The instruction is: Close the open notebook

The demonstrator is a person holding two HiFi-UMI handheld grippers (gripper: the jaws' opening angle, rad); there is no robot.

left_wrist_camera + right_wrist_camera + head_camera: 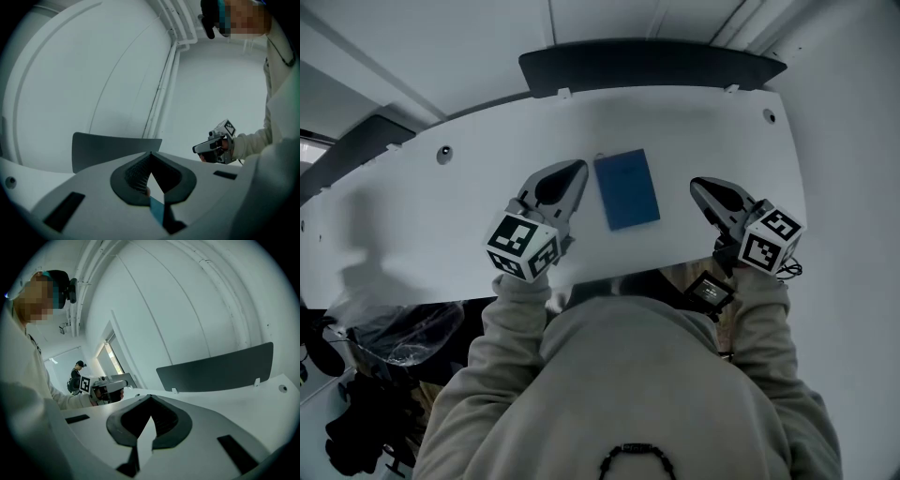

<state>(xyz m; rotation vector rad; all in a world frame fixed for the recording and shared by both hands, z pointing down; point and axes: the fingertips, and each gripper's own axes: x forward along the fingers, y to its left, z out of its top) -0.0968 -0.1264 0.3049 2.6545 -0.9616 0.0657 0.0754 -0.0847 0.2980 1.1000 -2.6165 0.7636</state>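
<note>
Nearest the head camera is the person's own grey sweatshirt (647, 375). It fills the lower part of the view, and both sleeves reach forward over the near edge of a white desk (441, 225).

At the far left, below the desk edge, sits a crumpled clear plastic bag (394, 328) among dark clutter.

Next comes the left gripper (577, 171), with its marker cube (523, 246) close to the desk's near edge. It points away from the person and slightly toward the middle. In the left gripper view its dark fingers (136, 176) meet at the tips with nothing gripped. A sliver of blue shows through the gap below them.

At the centre of the desk lies the notebook (626, 188). It is closed and flat, blue cover up, and turned slightly off square. It sits between the two grippers, just beside the left one. Whether those fingers touch its edge cannot be told.

To the right, well apart from the notebook, is the right gripper (698, 185). It points away from the person and a little toward the middle. In the right gripper view its fingers are pressed together at the tips and hold nothing.

A dark curved panel (652, 64) stands along the far edge of the desk. In the right gripper view a second person (75, 376) stands far off in the background at the left.
</note>
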